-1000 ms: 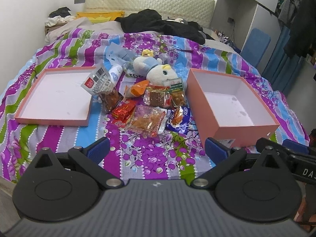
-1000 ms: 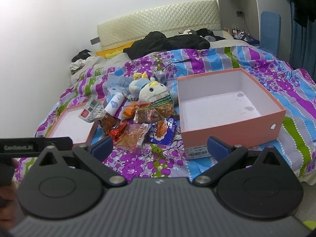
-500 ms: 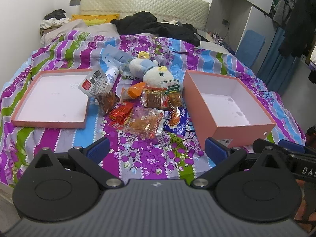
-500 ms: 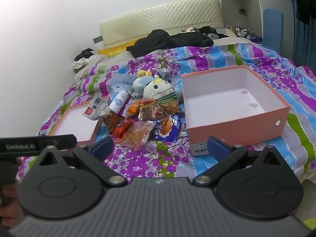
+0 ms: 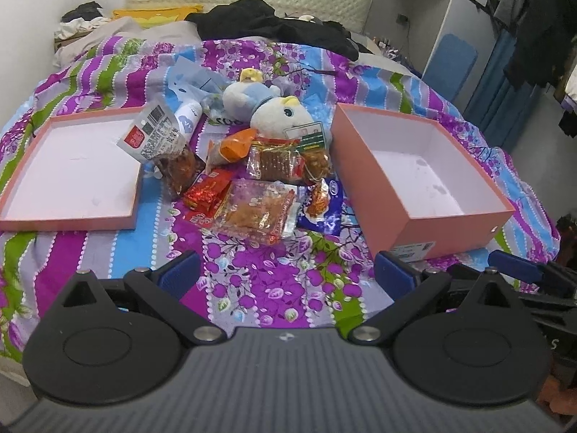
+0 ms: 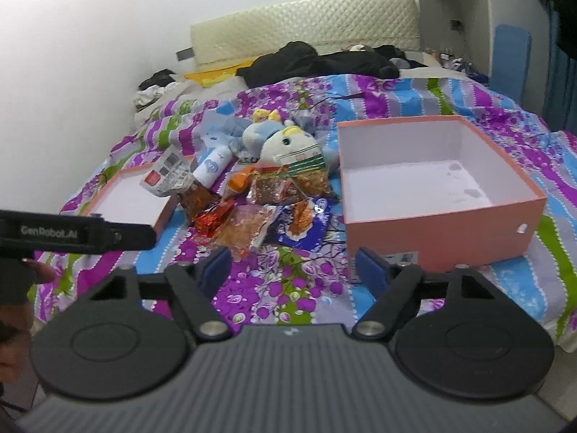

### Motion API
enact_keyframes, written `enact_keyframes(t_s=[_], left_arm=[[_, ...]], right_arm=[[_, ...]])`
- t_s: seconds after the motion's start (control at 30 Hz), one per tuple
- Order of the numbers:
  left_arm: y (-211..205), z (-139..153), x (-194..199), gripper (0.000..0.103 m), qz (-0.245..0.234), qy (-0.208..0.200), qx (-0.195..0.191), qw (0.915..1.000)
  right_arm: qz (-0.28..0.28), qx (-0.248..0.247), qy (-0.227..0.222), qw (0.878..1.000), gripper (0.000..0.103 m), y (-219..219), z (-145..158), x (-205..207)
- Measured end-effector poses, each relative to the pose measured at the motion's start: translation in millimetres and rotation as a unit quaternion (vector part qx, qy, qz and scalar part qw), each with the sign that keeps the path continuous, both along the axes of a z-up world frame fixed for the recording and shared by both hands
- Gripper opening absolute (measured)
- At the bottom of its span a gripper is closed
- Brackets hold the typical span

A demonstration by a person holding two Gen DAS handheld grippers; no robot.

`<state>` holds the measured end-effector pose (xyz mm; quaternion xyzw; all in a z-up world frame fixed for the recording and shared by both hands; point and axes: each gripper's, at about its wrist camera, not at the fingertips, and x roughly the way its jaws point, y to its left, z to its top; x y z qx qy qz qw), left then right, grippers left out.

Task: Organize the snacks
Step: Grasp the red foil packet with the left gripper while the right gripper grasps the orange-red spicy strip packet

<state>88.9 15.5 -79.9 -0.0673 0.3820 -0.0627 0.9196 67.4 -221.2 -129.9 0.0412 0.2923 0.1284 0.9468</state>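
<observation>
Snack pile [image 5: 259, 187] mid-bed, box [image 5: 422, 180] at 3 o'clock. L gripper [image 5: 286, 276] wide, empty; R gripper [image 6: 294, 265] closing, nothing between.

Plush duck [image 5: 277, 108]: lower front covered by snack packets [image 5: 288, 160] leaning on it; print on the packets too small to read. Left gripper's body [image 6: 77, 232] cut off by the left edge of the right wrist view, the hand [image 6: 14, 310] behind it mostly out of frame. Small items on the far shelf [image 6: 445, 54] blurred, unidentifiable.
</observation>
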Motion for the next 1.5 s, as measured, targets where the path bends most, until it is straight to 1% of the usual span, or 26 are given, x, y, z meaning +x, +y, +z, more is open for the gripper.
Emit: enact_keyframes(t_s=[0.07, 0.13, 0.2, 0.3, 0.4, 0.5, 0.57, 0.7, 0.87, 0.93, 1.0, 1.07, 1.23, 1.3, 1.4, 1.47, 1.5], left_arm=[[2.6, -7.2, 10.6, 0.103, -0.003, 0.008, 0.003, 1.0000], [5.3, -12.7, 18.5, 0.103, -0.008, 0.008, 0.000, 0.9999], [6.7, -19.2, 27.4, 0.103, -0.018, 0.008, -0.003, 0.9998], [9.7, -30.0, 42.1, 0.102, -0.024, 0.011, -0.005, 0.9996], [16.0, -41.7, 58.8, 0.102, -0.027, 0.017, -0.021, 0.9993], [22.9, -55.1, 79.4, 0.102, -0.027, 0.024, -0.025, 0.9990], [29.9, -64.9, 94.0, 0.102, -0.022, 0.030, -0.032, 0.9988], [46.3, -88.0, 129.4, 0.102, -0.005, 0.043, -0.027, 0.9987], [78.5, -120.4, 174.8, 0.101, 0.046, 0.062, -0.035, 0.9964], [93.8, -134.0, 192.7, 0.100, 0.070, 0.070, -0.044, 0.9941], [104.5, -147.3, 208.6, 0.096, 0.084, 0.079, -0.055, 0.9918], [109.8, -160.5, 225.9, 0.092, 0.080, 0.092, -0.062, 0.9906], [110.8, -184.1, 251.2, 0.091, 0.061, 0.108, -0.049, 0.9911], [110.6, -191.0, 256.0, 0.091, 0.055, 0.104, -0.036, 0.9924], [107.6, -197.6, 259.2, 0.091, 0.040, 0.094, -0.020, 0.9946], [106.8, -201.4, 258.0, 0.087, 0.037, 0.085, -0.012, 0.9956], [107.0, -202.5, 258.0, 0.085, 0.035, 0.077, -0.013, 0.9963]], right_arm=[[0.004, -0.010, 0.000, 1.000, 0.070, 4.8, -4.1, 6.1], [0.011, -0.016, 0.001, 1.000, 0.065, 8.5, -7.8, 11.8], [0.017, -0.028, -0.003, 0.999, 0.062, 13.8, -11.1, 18.3], [0.022, -0.048, -0.013, 0.999, 0.062, 22.9, -16.4, 29.7], [0.036, -0.059, -0.016, 0.997, 0.060, 33.4, -21.7, 42.7], [0.042, -0.065, -0.013, 0.997, 0.060, 44.8, -27.8, 59.5], [0.049, -0.052, -0.008, 0.997, 0.060, 51.0, -32.7, 73.7], [0.067, -0.030, 0.008, 0.997, 0.060, 65.6, -49.2, 106.0], [0.085, -0.004, 0.043, 0.995, 0.060, 80.7, -76.5, 151.9], [0.092, 0.003, 0.062, 0.994, 0.060, 86.6, -88.1, 170.4], [0.095, 0.019, 0.085, 0.992, 0.060, 90.5, -98.7, 187.2], [0.098, 0.034, 0.107, 0.989, 0.060, 94.7, -107.7, 200.6], [0.098, 0.048, 0.154, 0.982, 0.061, 107.8, -125.7, 222.3], [0.099, 0.052, 0.167, 0.980, 0.061, 110.8, -131.2, 225.7], [0.106, 0.059, 0.163, 0.979, 0.061, 115.3, -136.3, 228.9], [0.110, 0.062, 0.170, 0.977, 0.059, 118.5, -140.7, 231.2], [0.112, 0.064, 0.168, 0.977, 0.054, 119.1, -142.2, 230.8]])
